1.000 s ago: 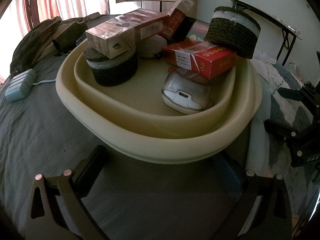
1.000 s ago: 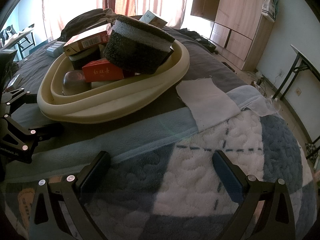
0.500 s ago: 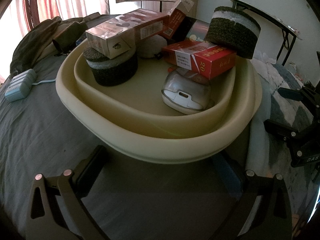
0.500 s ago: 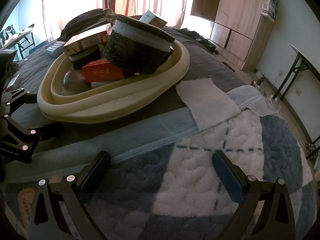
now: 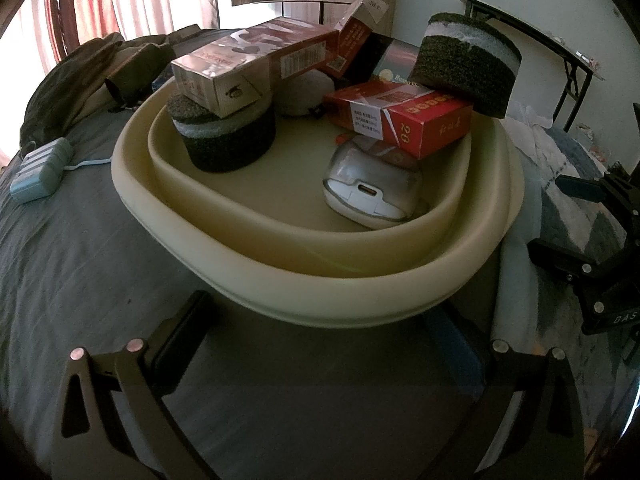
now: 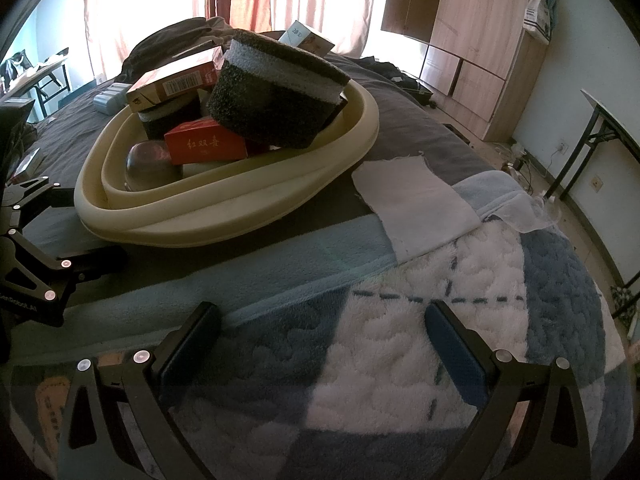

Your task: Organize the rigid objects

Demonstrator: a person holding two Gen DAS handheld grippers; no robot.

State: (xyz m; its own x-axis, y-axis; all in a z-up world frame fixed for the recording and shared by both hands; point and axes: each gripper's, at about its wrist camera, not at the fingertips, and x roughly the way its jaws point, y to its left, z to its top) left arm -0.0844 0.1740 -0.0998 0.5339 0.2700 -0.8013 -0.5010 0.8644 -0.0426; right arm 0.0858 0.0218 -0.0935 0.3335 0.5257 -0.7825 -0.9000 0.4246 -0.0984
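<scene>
A cream basin (image 5: 280, 280) (image 6: 240, 216) stands on the bed and holds several rigid objects: a red carton (image 5: 404, 120) (image 6: 204, 146), a long brown-red carton (image 5: 248, 60) resting on a dark round foam pad (image 5: 228, 140), a second foam pad (image 5: 468, 68) (image 6: 276, 96) leaning on the far rim, and a white device (image 5: 372, 192). My left gripper (image 5: 324, 340) is open and empty, just short of the basin's near rim. My right gripper (image 6: 324, 340) is open and empty over the blue-white blanket, to the right of the basin.
A pale blue charger (image 5: 40, 168) with a cable lies on the grey sheet to the left of the basin. A white cloth (image 6: 412, 200) lies by the basin. Dark clothes (image 5: 100, 68) pile up behind. A wardrobe (image 6: 480, 40) and a folding table (image 6: 612, 120) stand beyond the bed.
</scene>
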